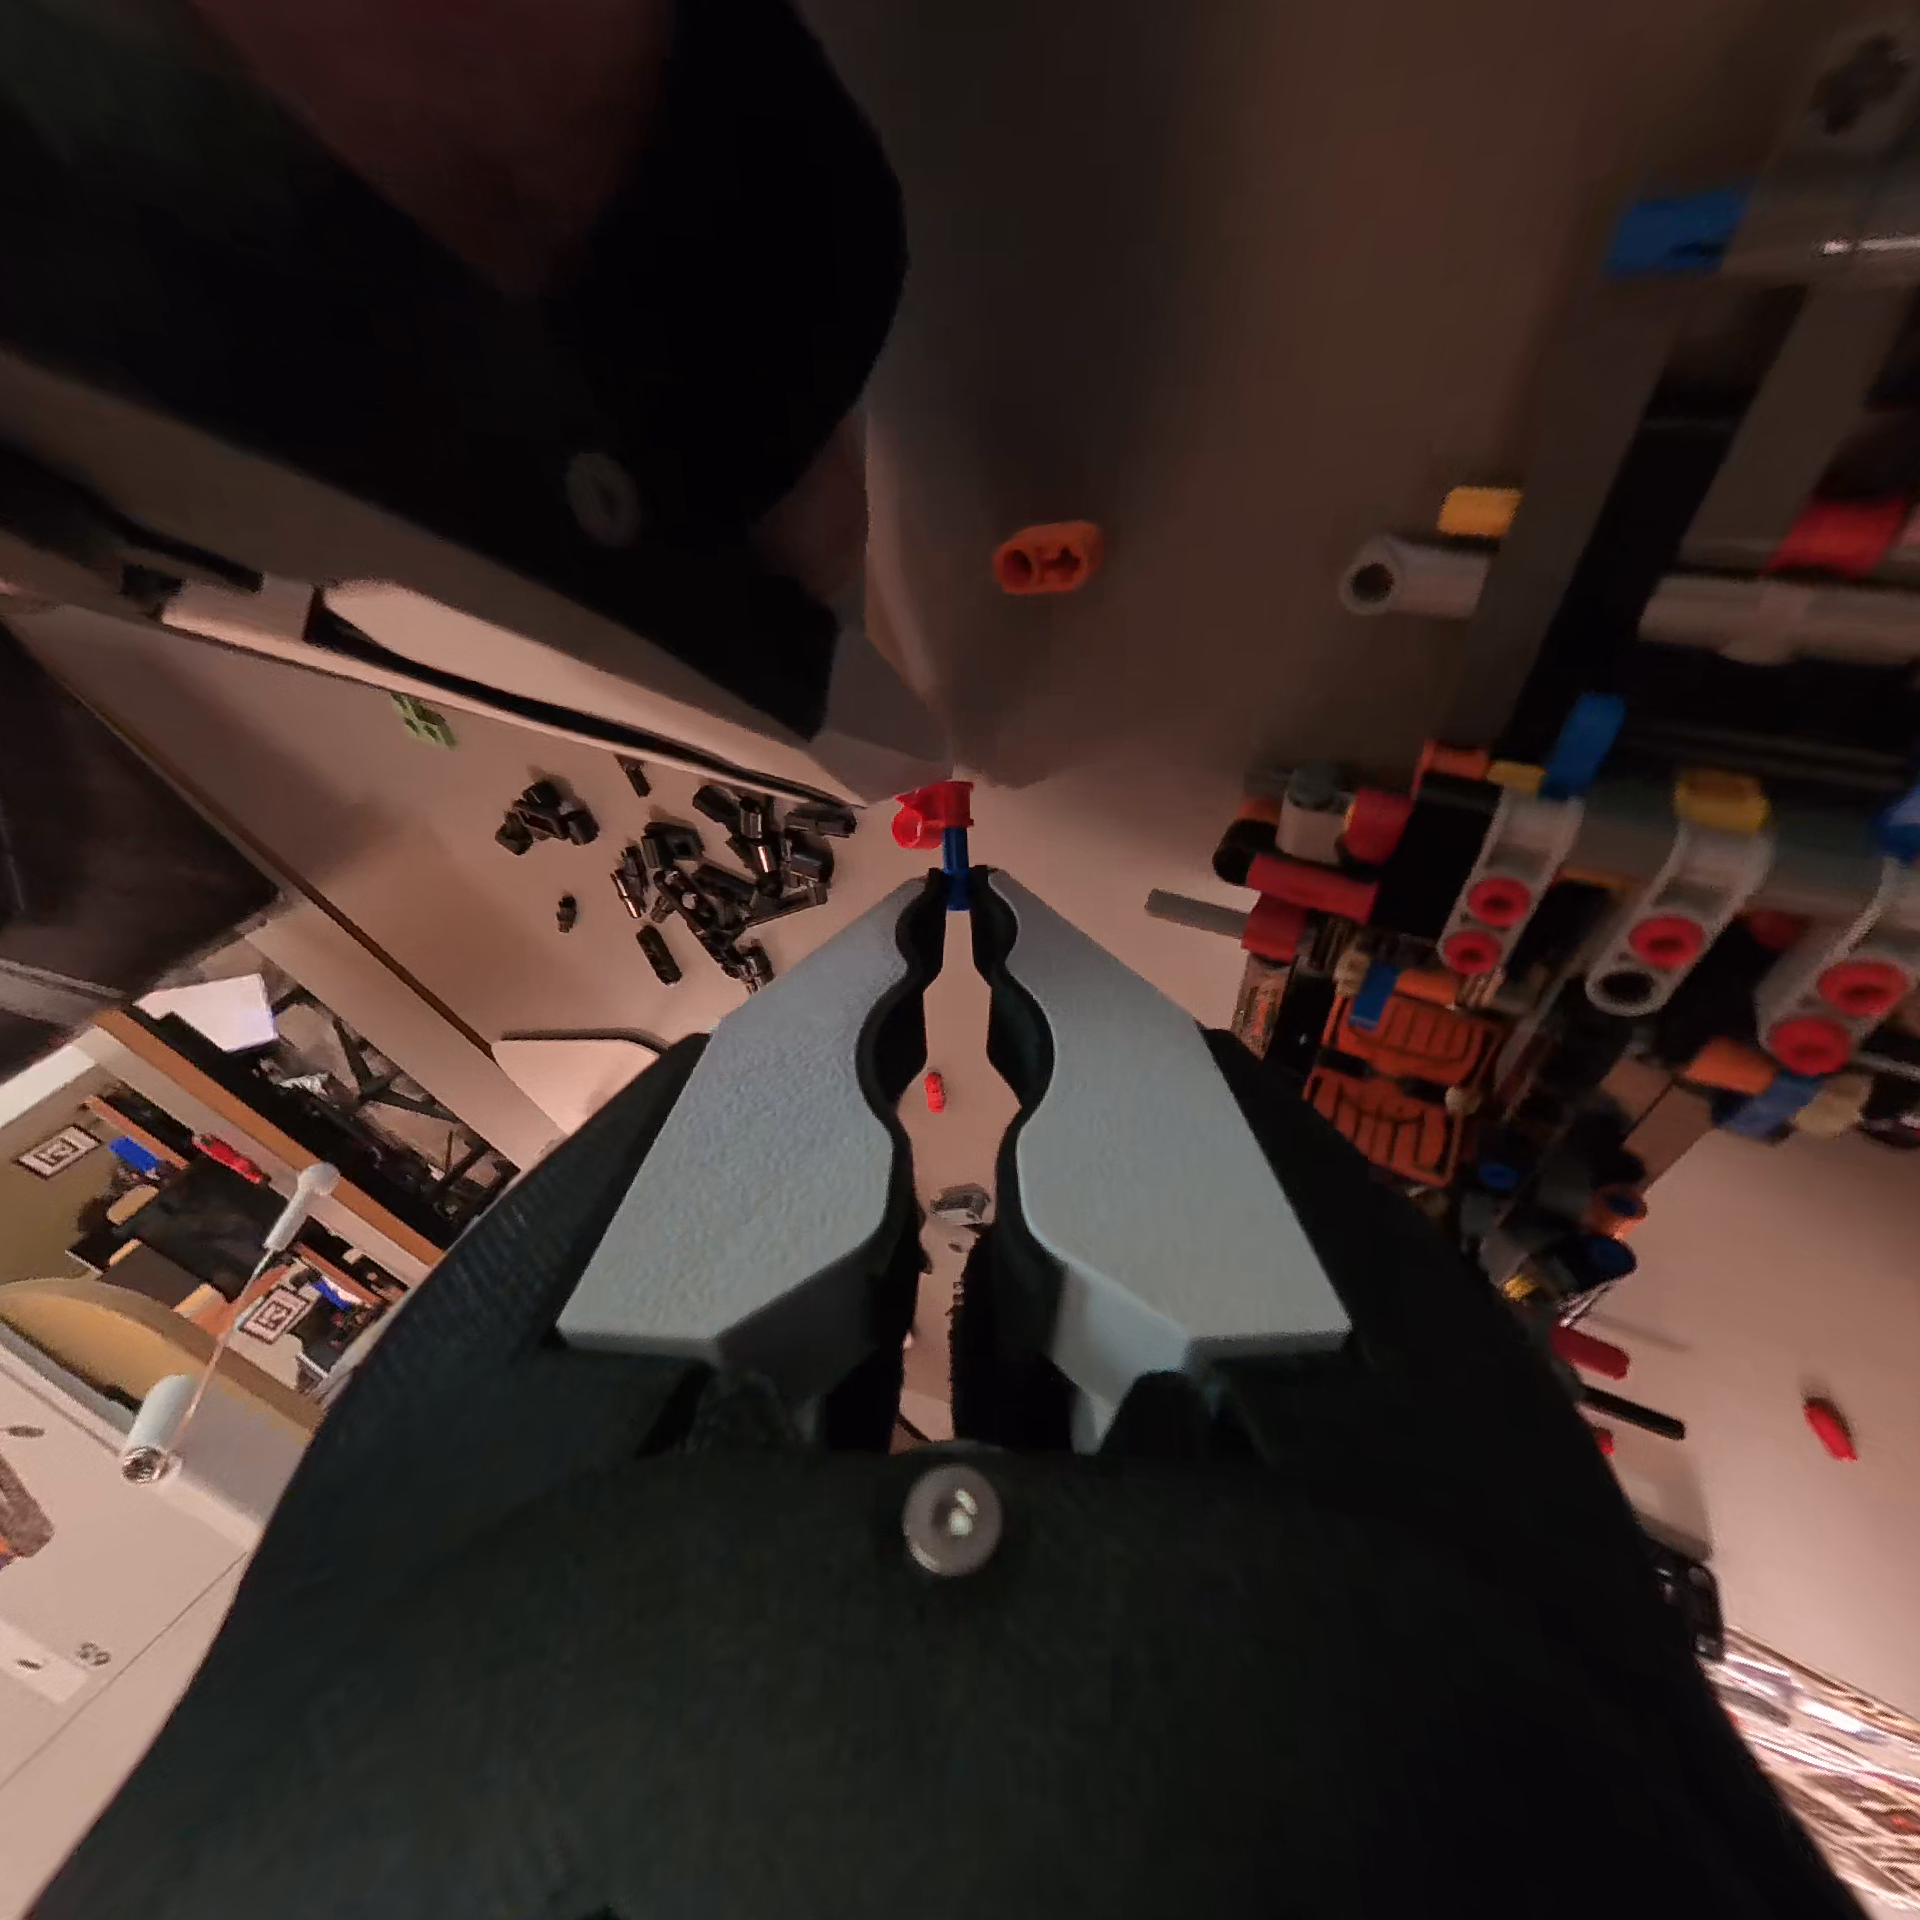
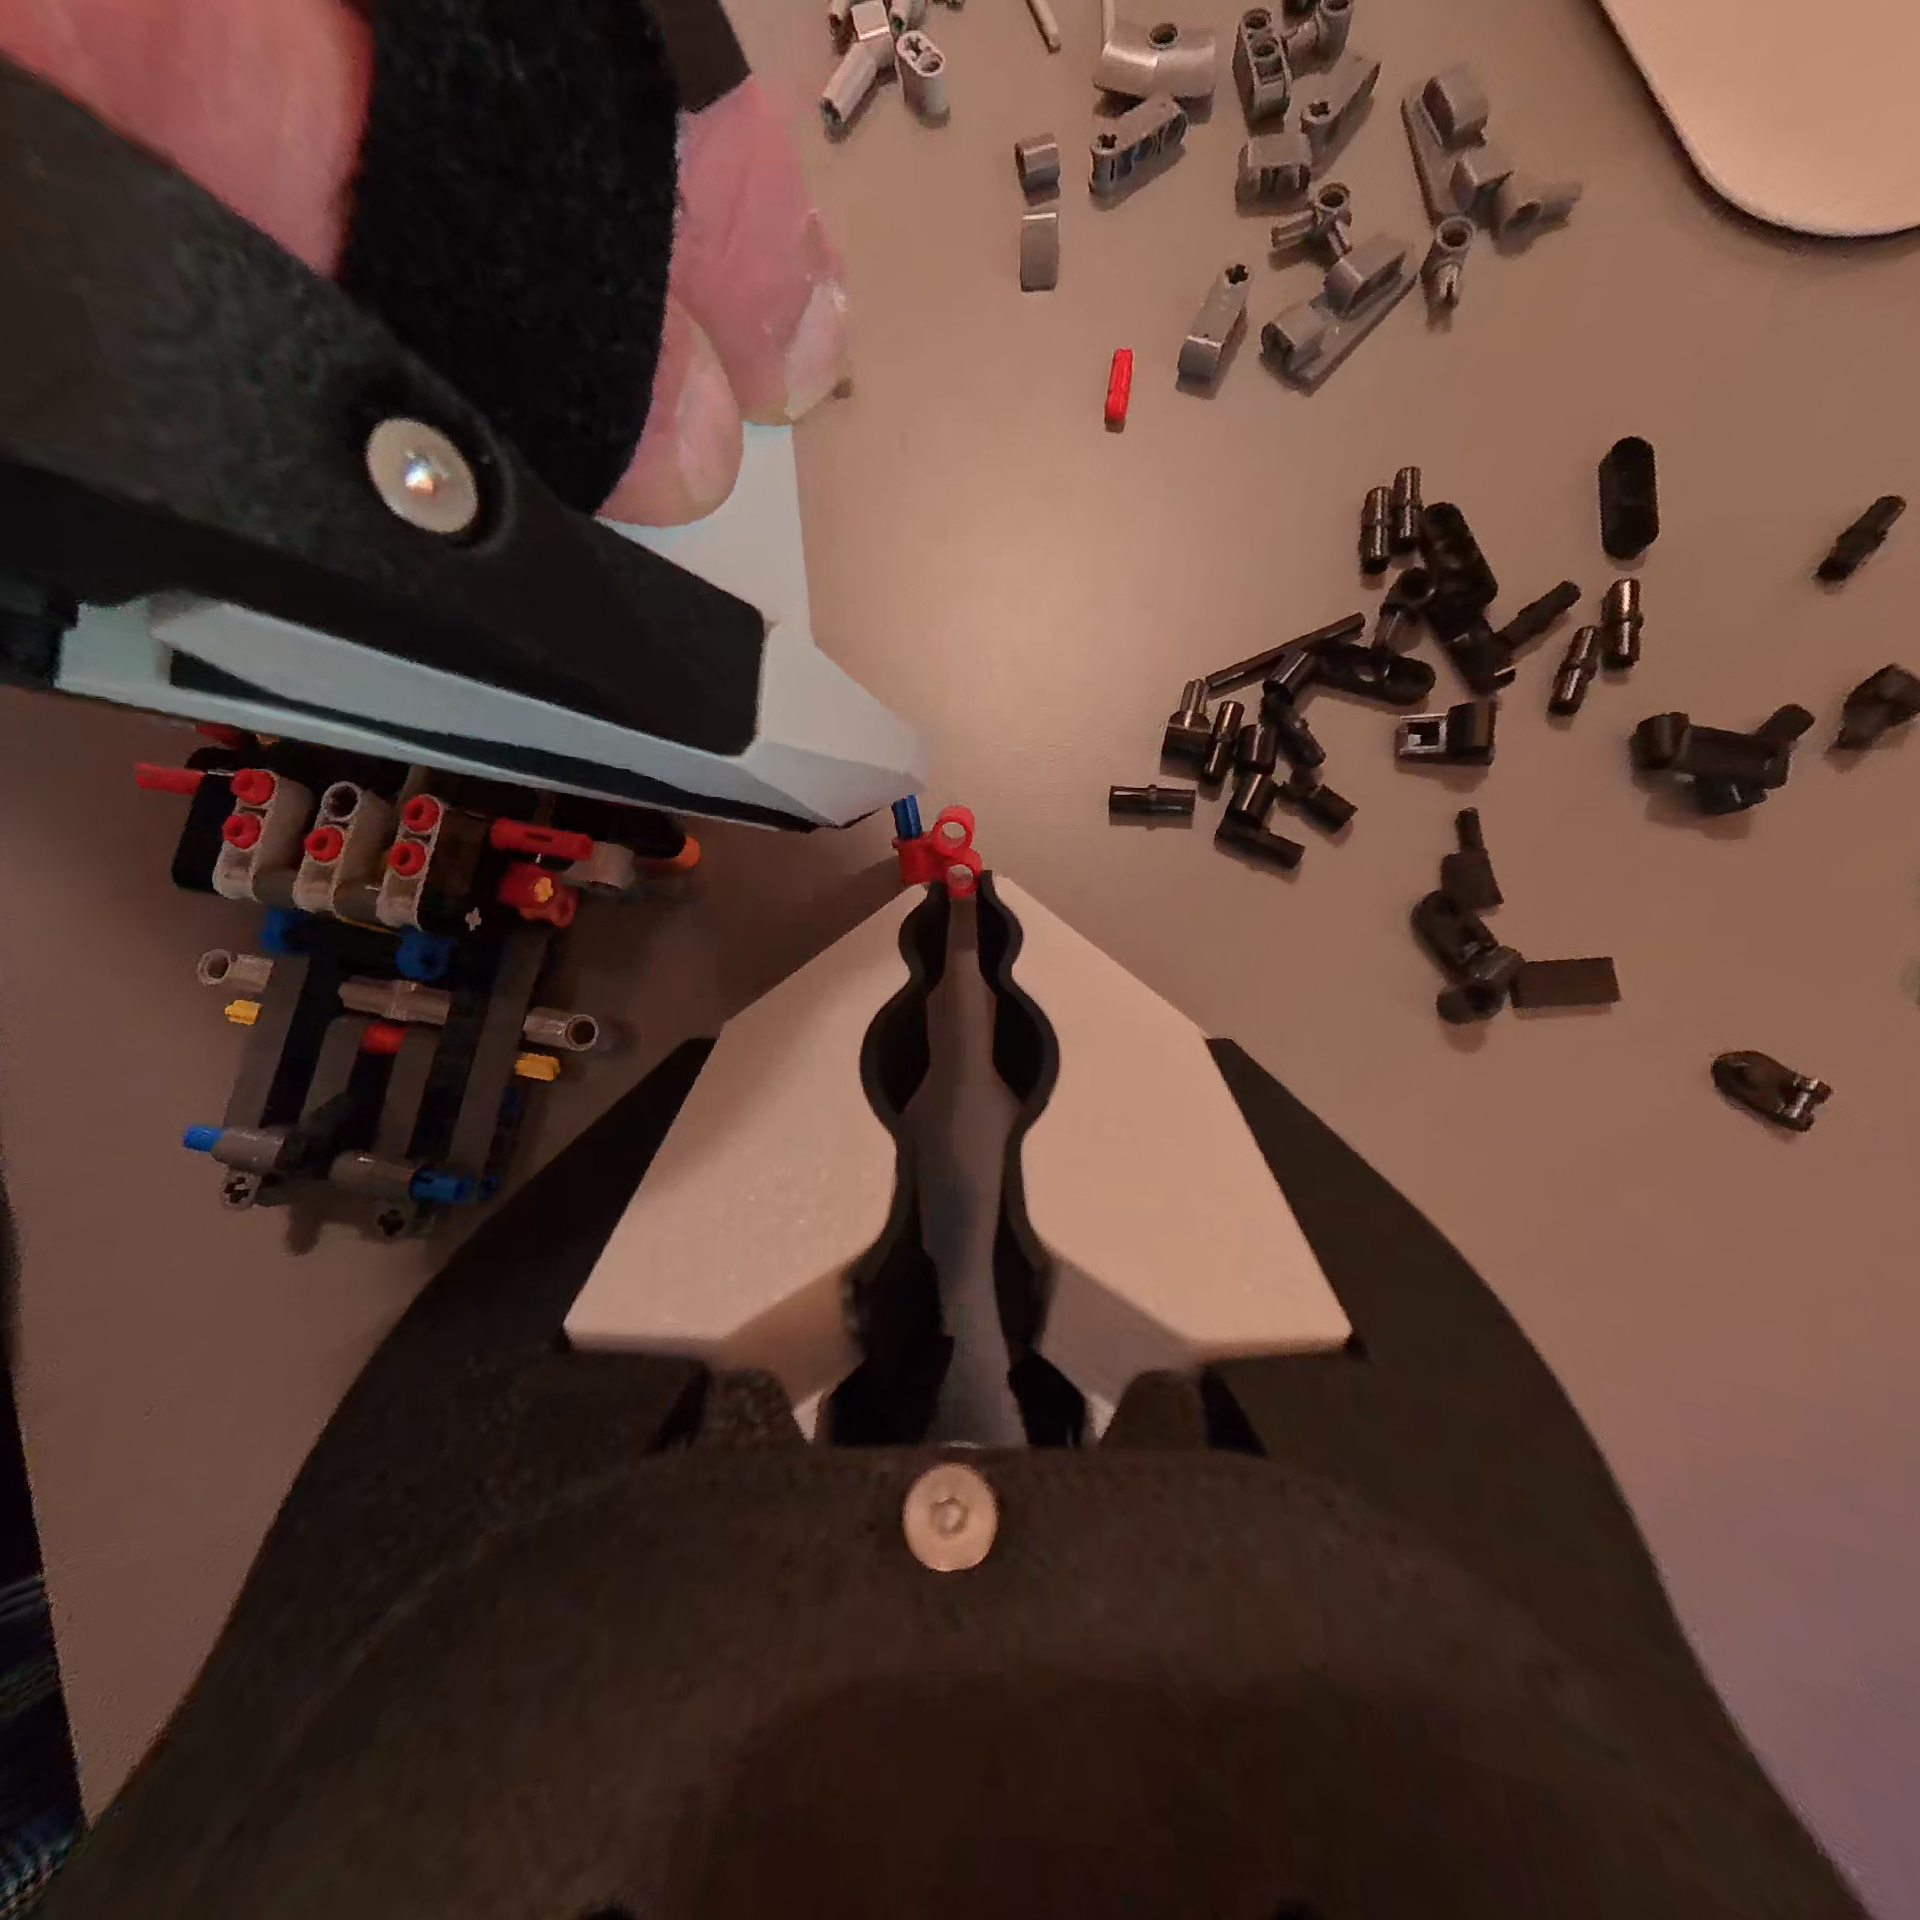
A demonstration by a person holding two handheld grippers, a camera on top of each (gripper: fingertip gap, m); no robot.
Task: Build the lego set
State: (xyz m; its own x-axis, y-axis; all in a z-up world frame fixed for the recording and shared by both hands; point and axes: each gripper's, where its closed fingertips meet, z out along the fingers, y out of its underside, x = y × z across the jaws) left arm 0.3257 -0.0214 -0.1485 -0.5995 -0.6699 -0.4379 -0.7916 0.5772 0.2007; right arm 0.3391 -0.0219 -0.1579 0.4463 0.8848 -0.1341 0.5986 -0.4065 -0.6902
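Currently your left claw (image 1: 958, 883) is pinched on the blue pin (image 1: 956, 858), and your right claw (image 2: 961, 896) is clamped on the red connector (image 2: 940, 847). Pin sits in the connector, both held above the counter (image 2: 1039, 644). Partial build (image 2: 384, 977) lies on the counter to the left in the right wrist view; black parts (image 2: 1455, 675) are scattered right.

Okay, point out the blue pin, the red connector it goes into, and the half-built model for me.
blue pin (image 1: 957, 871): left wrist view, on its shaft above the fingertips.
red connector (image 2: 940, 852): right wrist view, on its body above the fingertips.
half-built model (image 2: 343, 1023): right wrist view, on its dark frame.
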